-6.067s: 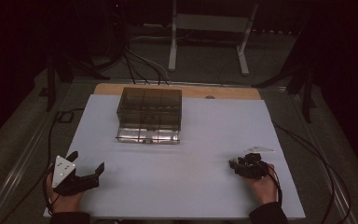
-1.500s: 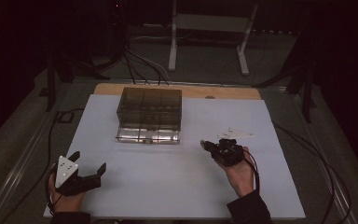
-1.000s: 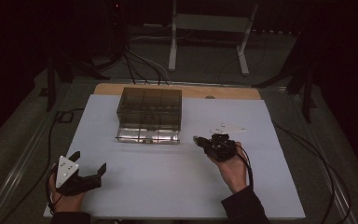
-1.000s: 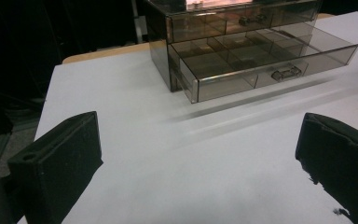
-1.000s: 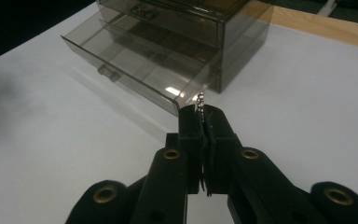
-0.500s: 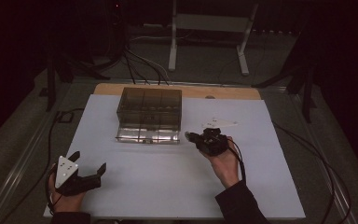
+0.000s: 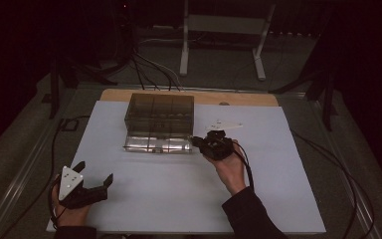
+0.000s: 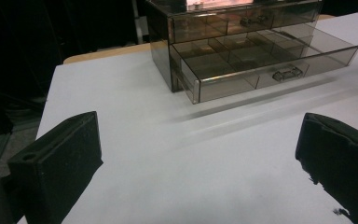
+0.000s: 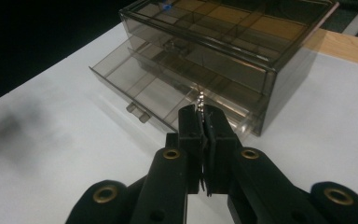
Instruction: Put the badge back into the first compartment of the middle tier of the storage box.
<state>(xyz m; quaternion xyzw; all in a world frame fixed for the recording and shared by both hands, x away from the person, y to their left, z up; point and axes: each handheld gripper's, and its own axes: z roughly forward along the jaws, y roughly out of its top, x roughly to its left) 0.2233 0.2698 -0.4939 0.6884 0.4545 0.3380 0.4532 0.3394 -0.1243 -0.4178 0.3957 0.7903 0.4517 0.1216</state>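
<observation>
**A:** Status on your side, near to far?

**B:** Left gripper (image 7: 95, 185) sits at my near-left corner of the white table (image 7: 179, 199). Its jaws stand wide apart, with bare table between them. Nothing held. In the left gripper view, the drawer unit (image 8: 242, 42) is well ahead of it, not near the pads.

**A:** And the right one?

**B:** Right gripper (image 9: 202, 112) has its jaws pressed together. A small shiny metal piece (image 9: 200, 99) pokes out of the tips, pinched between the pads. It's too small to say what it is.

**A:** Where is that relative to the box?

**B:** In the high view, my right gripper (image 7: 197, 141) is just beside the right end of the pulled-out bottom drawer (image 7: 156, 144), tips pointing left at it. In the right gripper view, the pinched piece hangs right at the drawer's near corner, over its end compartment. I can't tell whether it touches the drawer wall.

**A:** Drawer state?

**B:** The bottom drawer (image 9: 158, 100) is slid out toward me, with its dividers visible. The upper drawer is shut. The unit is smoked clear plastic and stands mid-table toward the far edge.
</observation>
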